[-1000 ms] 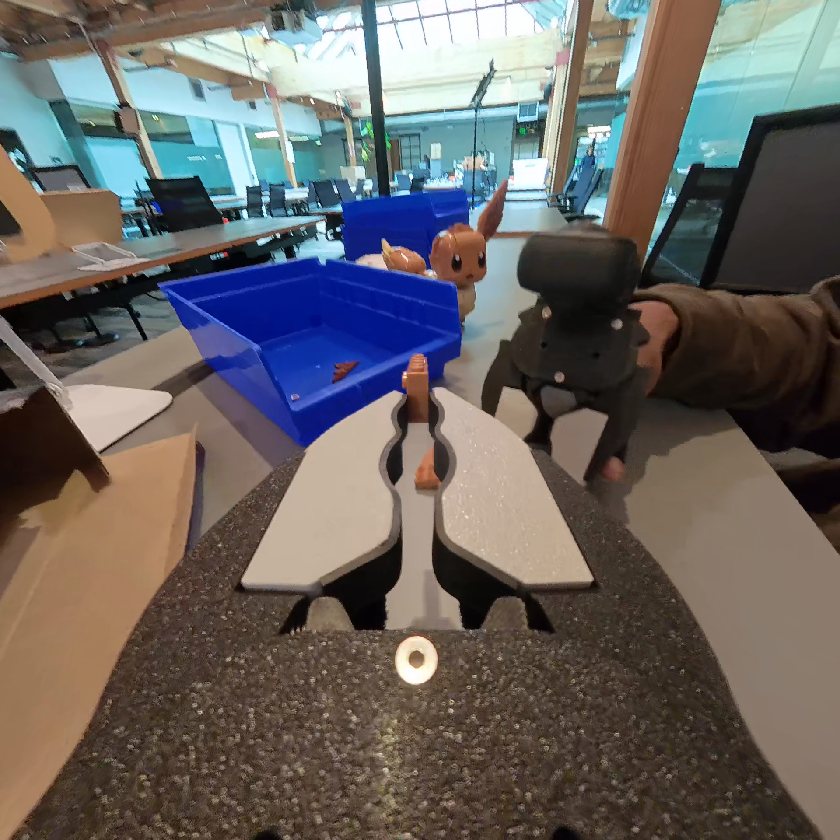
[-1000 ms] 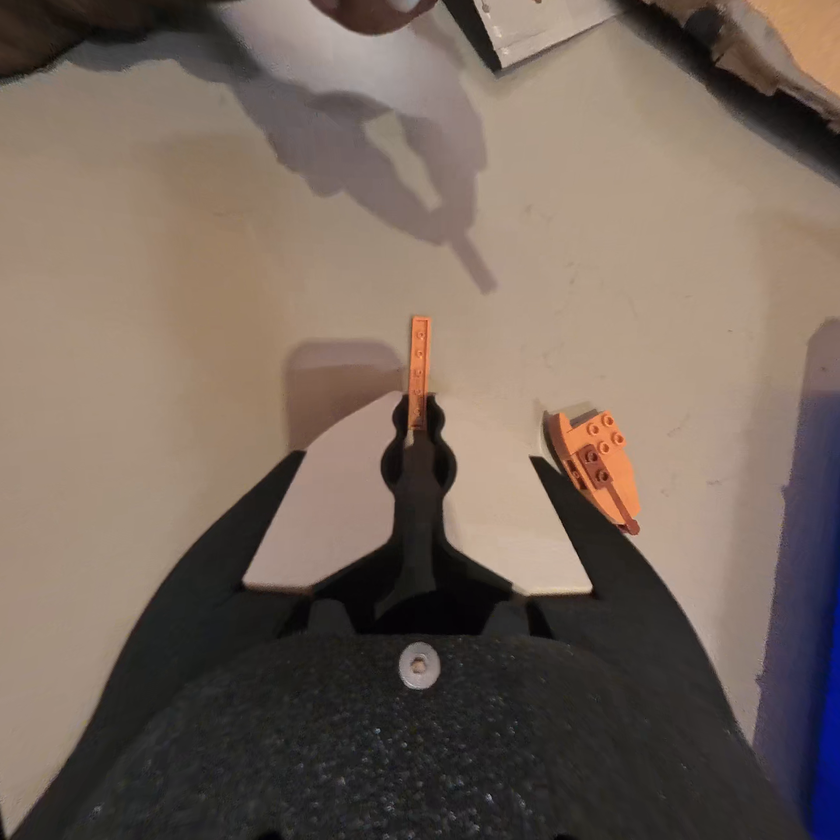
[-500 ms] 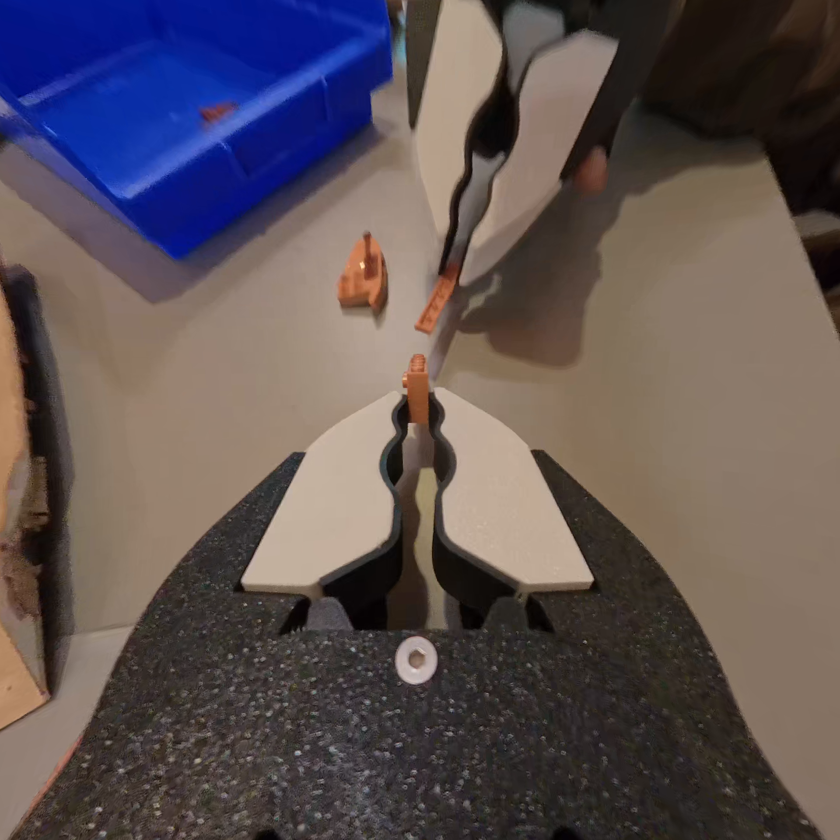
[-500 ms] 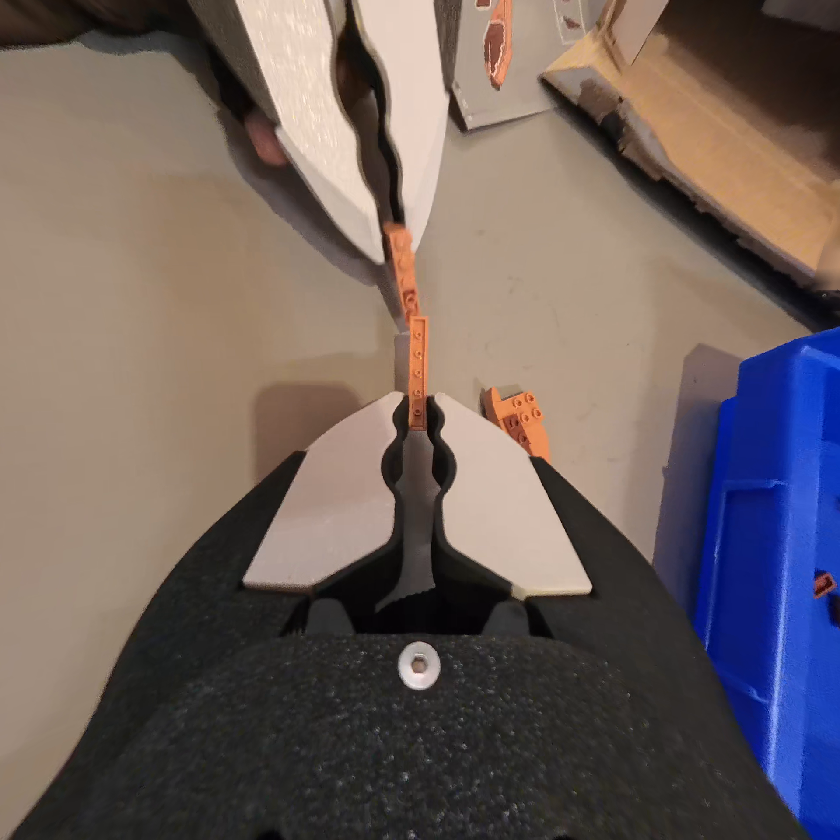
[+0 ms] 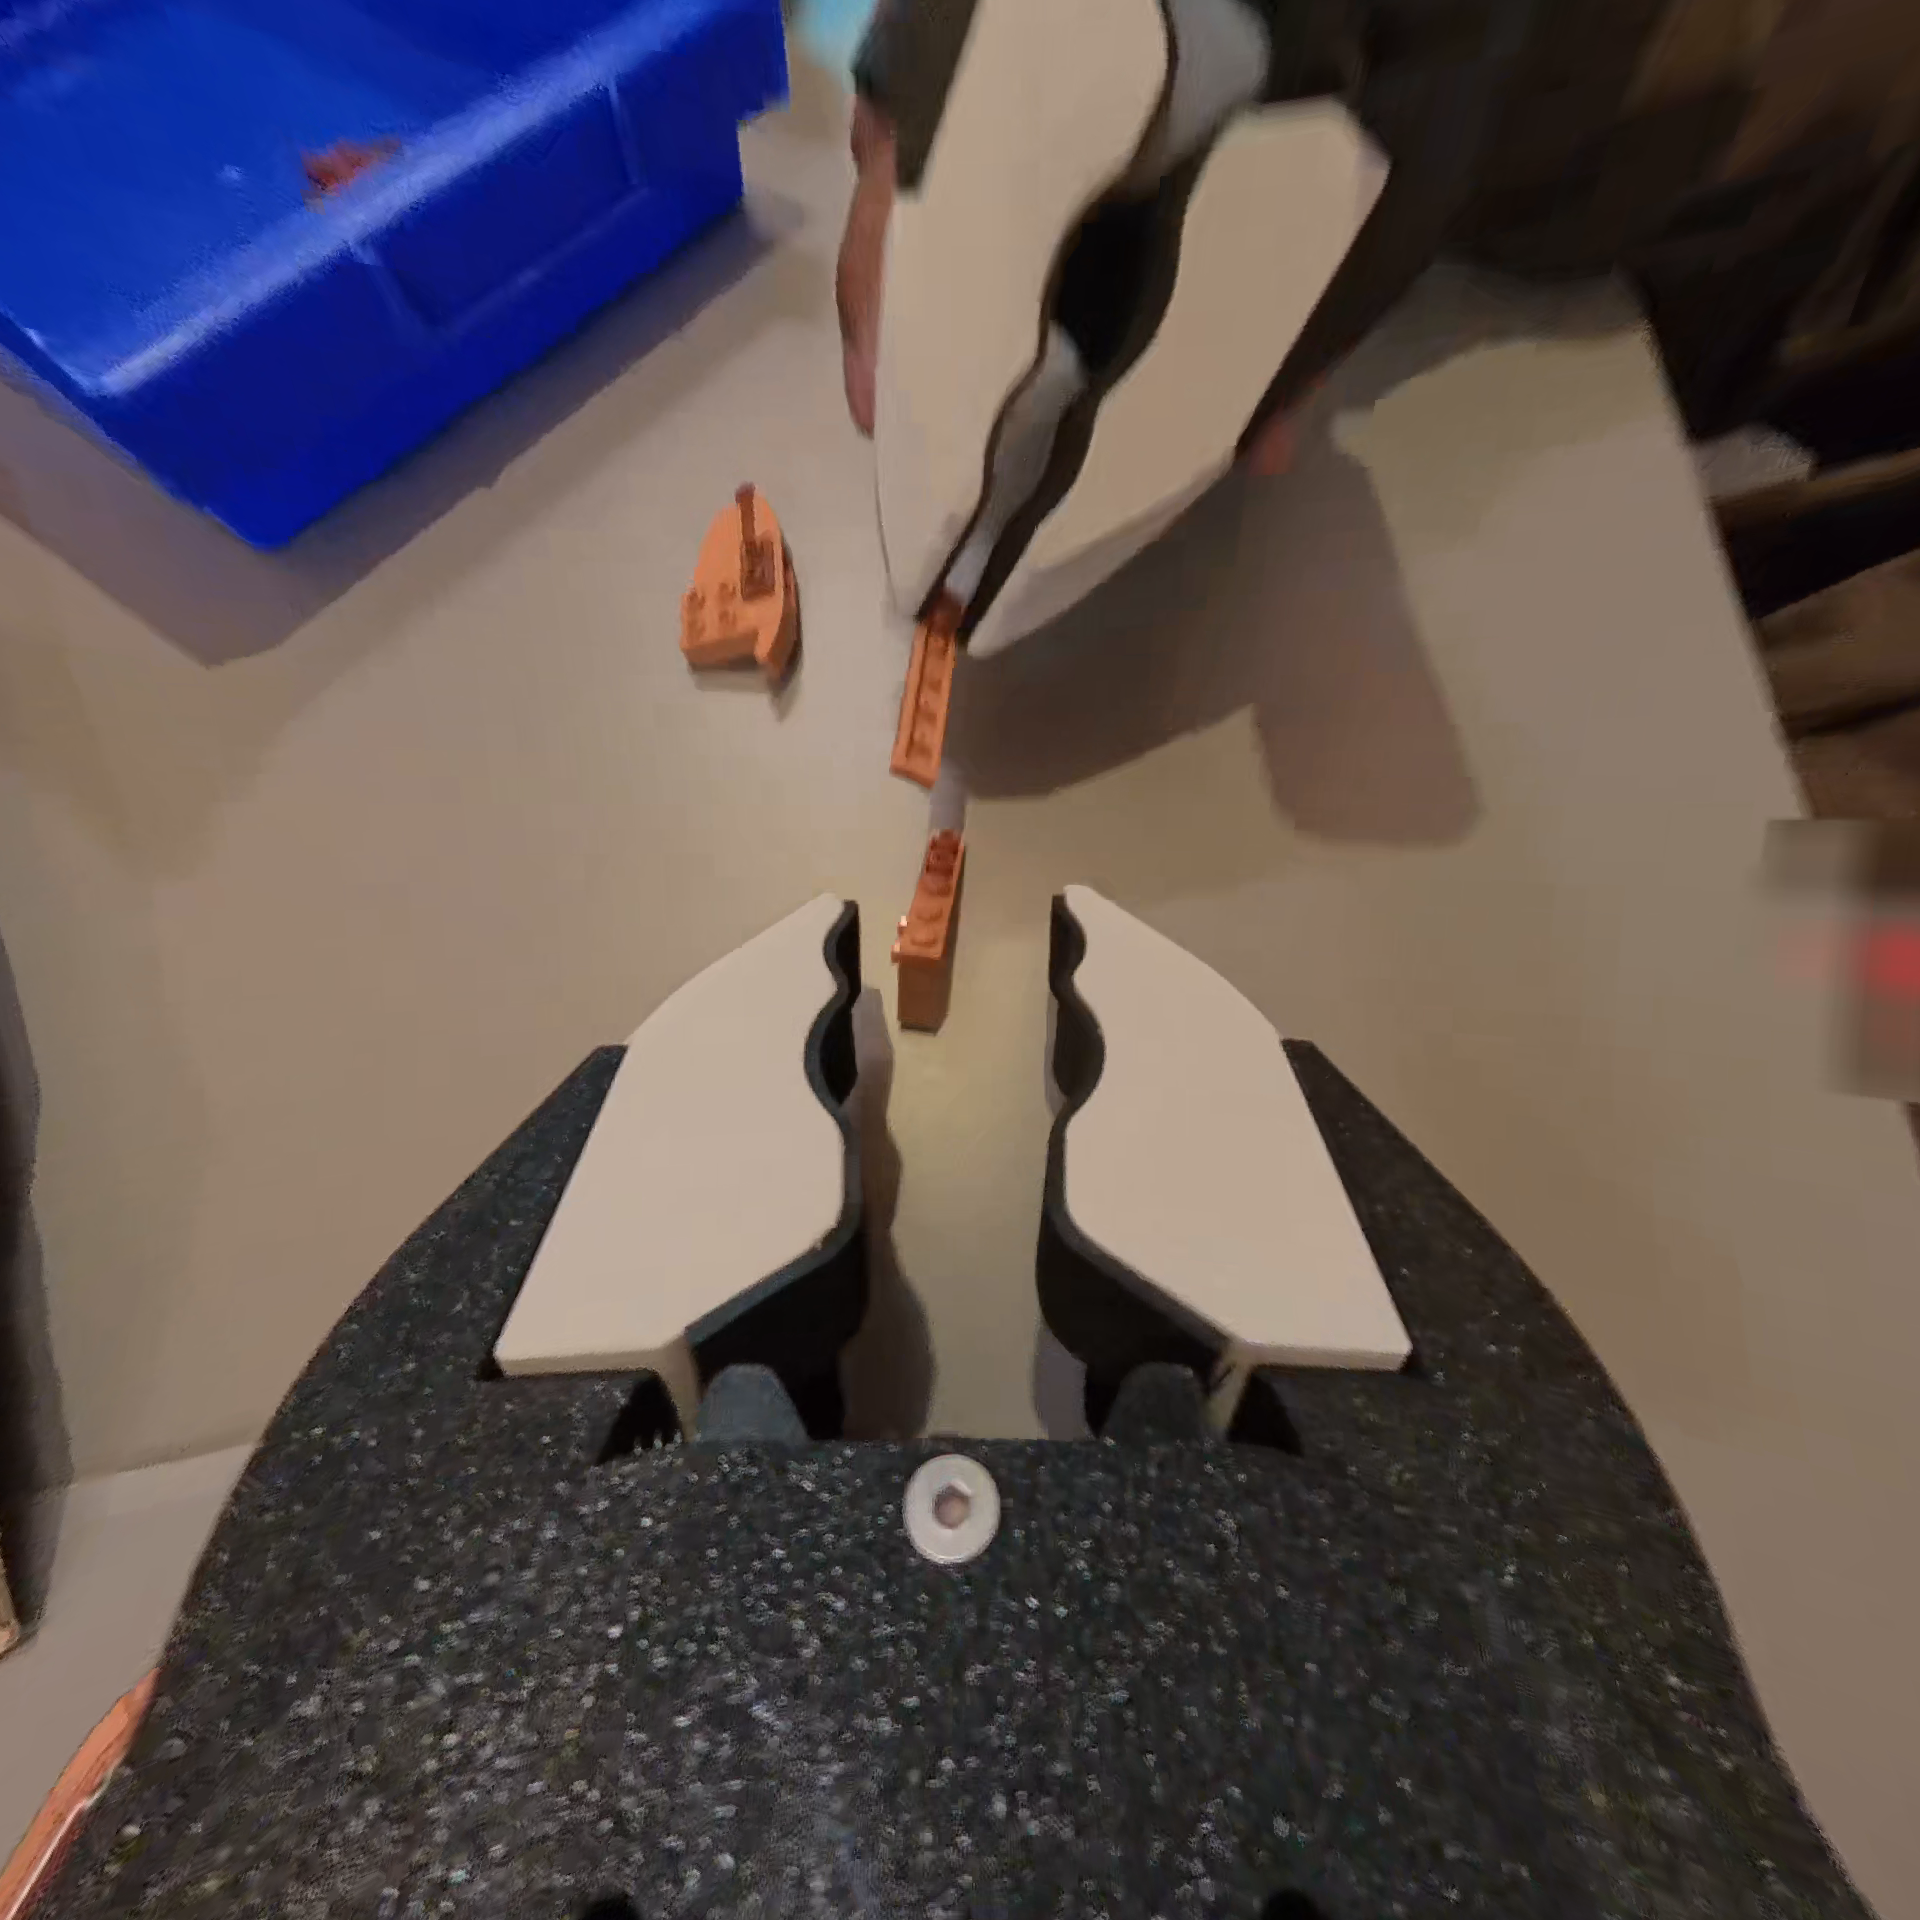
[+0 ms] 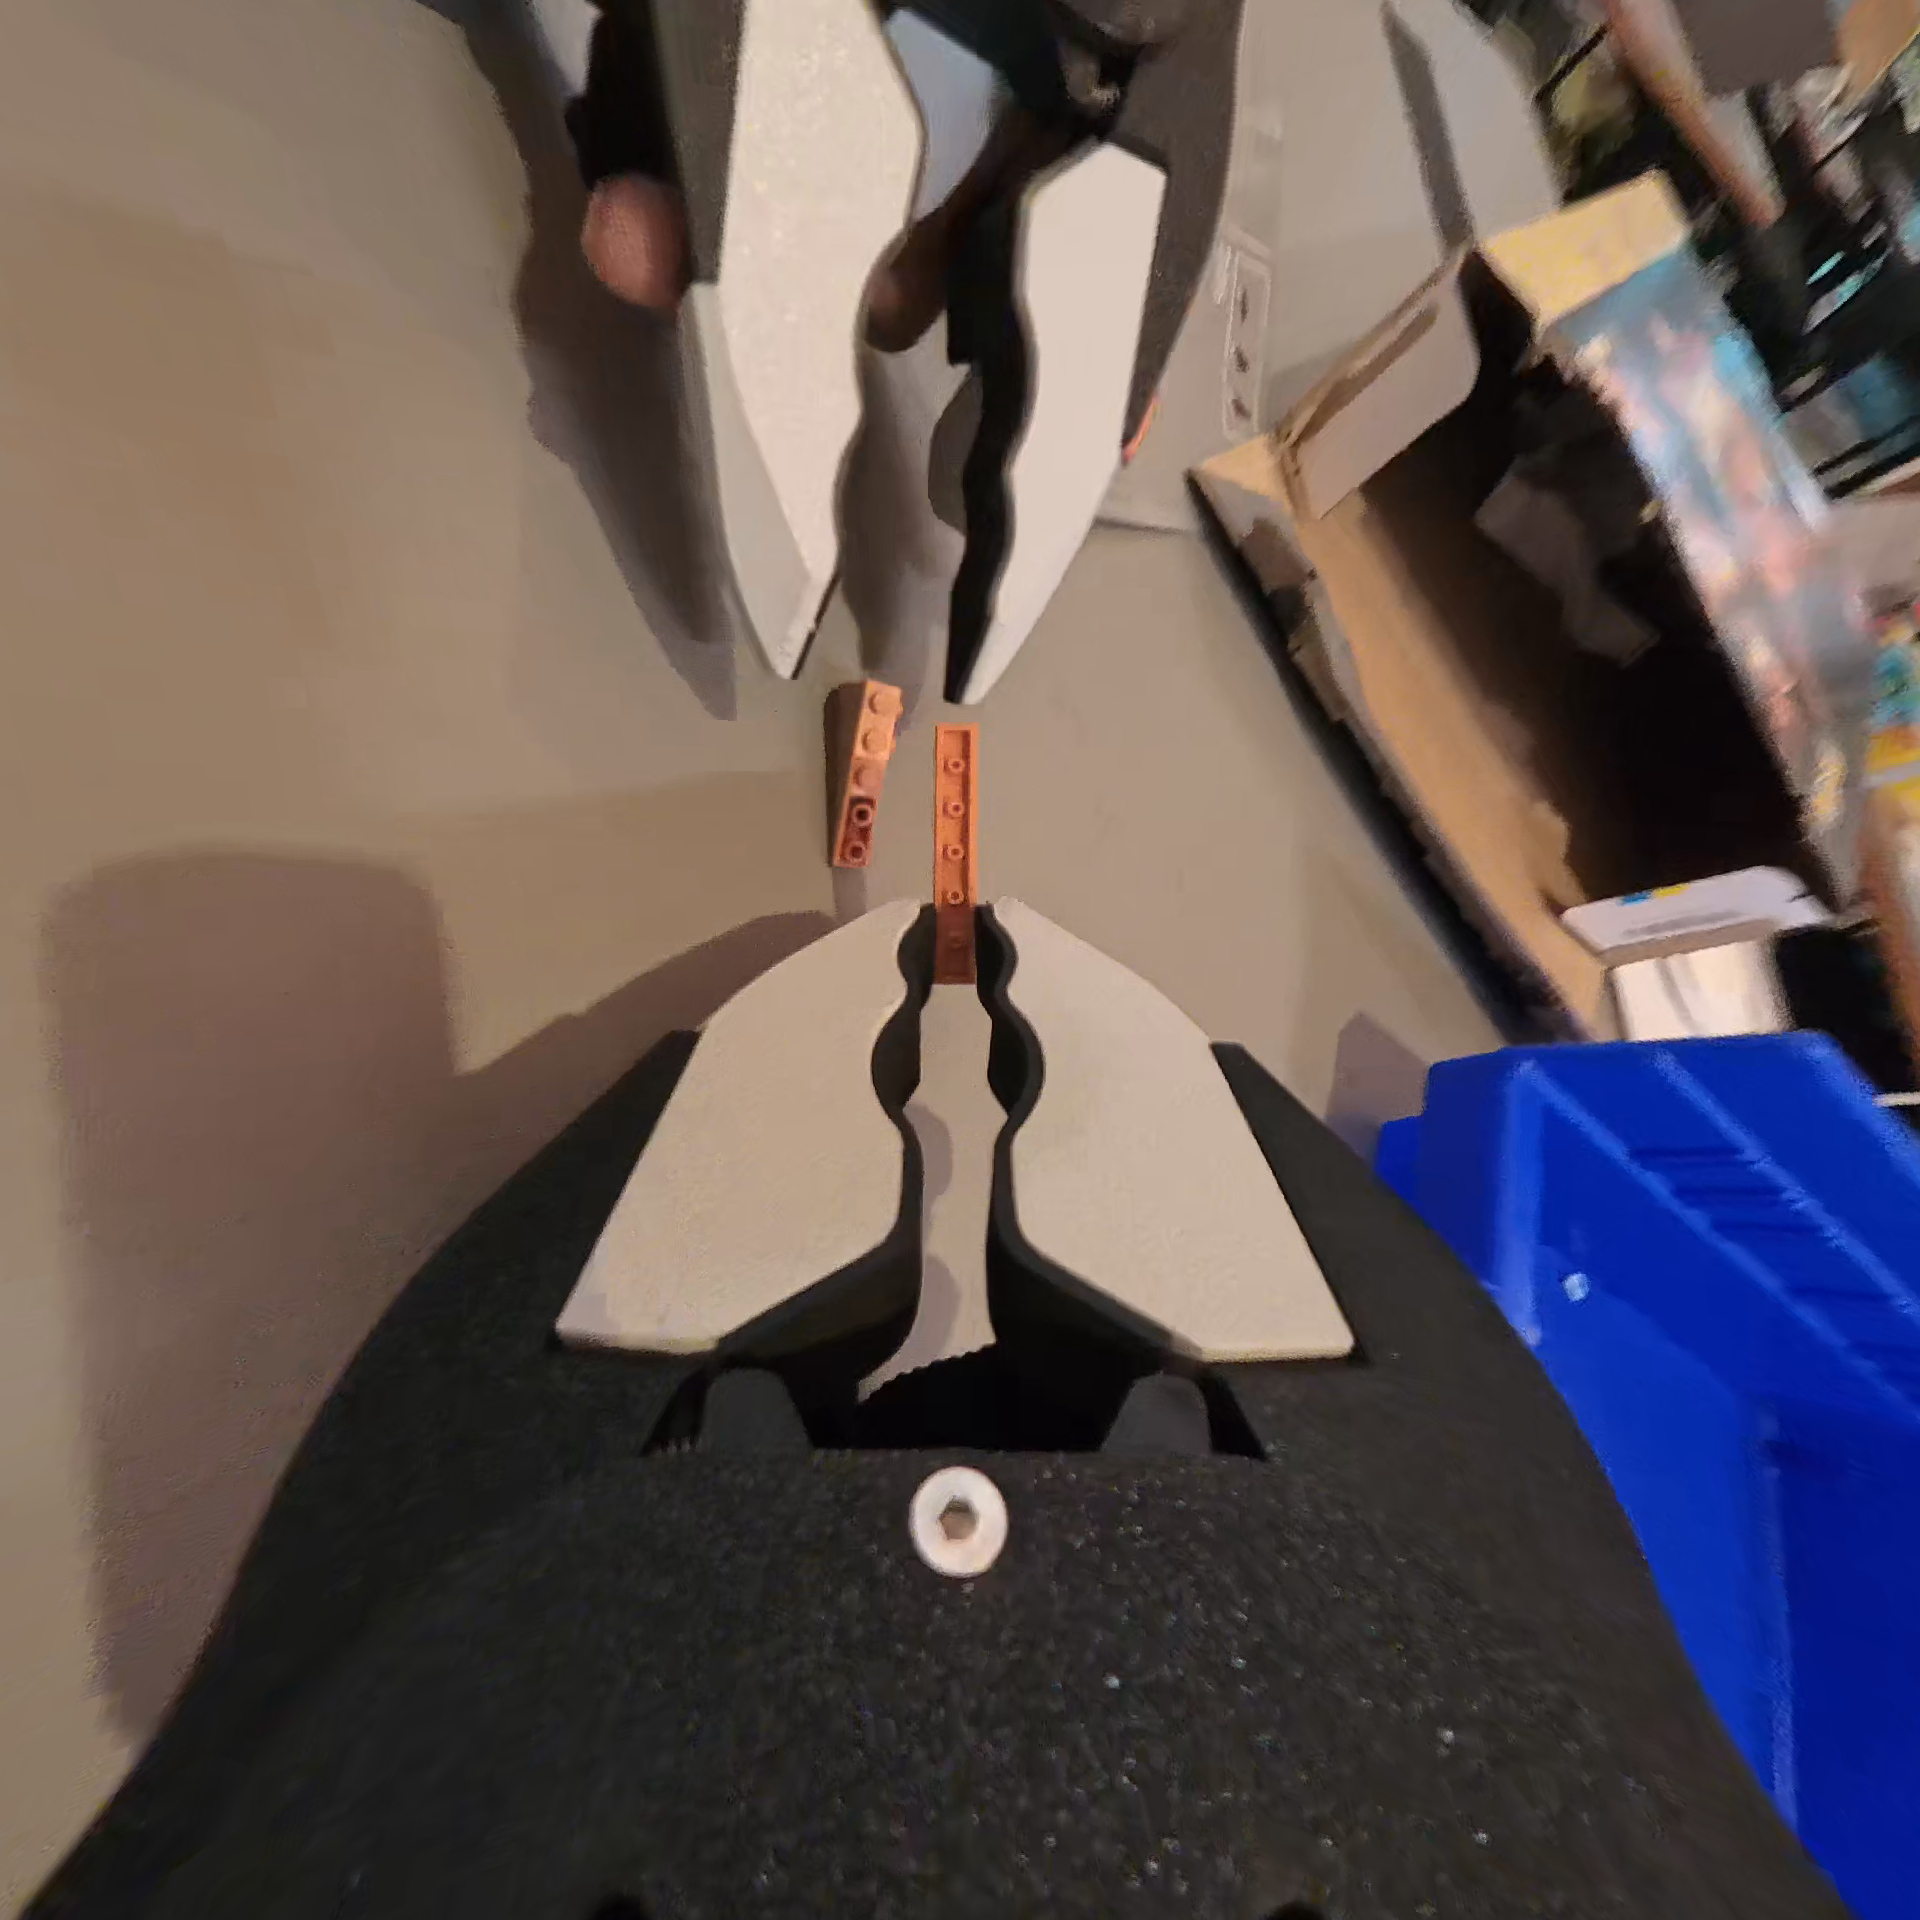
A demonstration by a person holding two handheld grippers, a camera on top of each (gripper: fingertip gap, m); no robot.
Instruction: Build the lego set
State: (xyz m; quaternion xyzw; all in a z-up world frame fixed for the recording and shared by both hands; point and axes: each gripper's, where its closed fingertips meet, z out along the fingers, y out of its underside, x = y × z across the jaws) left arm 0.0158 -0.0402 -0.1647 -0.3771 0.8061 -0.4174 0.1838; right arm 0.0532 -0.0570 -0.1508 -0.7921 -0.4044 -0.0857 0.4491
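**Right gripper clamps a thin plate; left gripper stands open over a brick**

Gripping a long, thin orange plate [image 6: 954, 831] by one end, the right gripper [image 6: 954, 914] has its jaws nearly shut, both pads pressed on the plate's narrow sides. The plate sticks straight out past the fingertips, its underside facing the camera. In the left wrist view the same plate [image 5: 925, 696] hangs from the tips of that gripper [image 5: 956, 613], above the beige table [image 5: 416, 883].

The left gripper [image 5: 954, 914] is wide open and grips nothing. A small orange brick [image 5: 928, 935] with studs on top lies on the table between its fingertips, closer to the left finger [image 5: 727, 1091], with clear gaps on both sides. From the right wrist view this brick [image 6: 862, 779] lies just below the parted tips of the left gripper [image 6: 878, 675] and just beside the free end of the plate, not touching it.

An orange wedge piece [image 5: 740, 592] with a dark pin sits on the table to the left of the plate, near a blue bin [image 5: 312, 312]. Something small and reddish [image 5: 343, 171] lies inside the bin, blurred. The bin [image 6: 1662, 1299] also shows at the right of the right wrist view, with an open cardboard box [image 6: 1455, 623] beyond it. A person's fingers [image 6: 623, 239] wrap around the left gripper's body.
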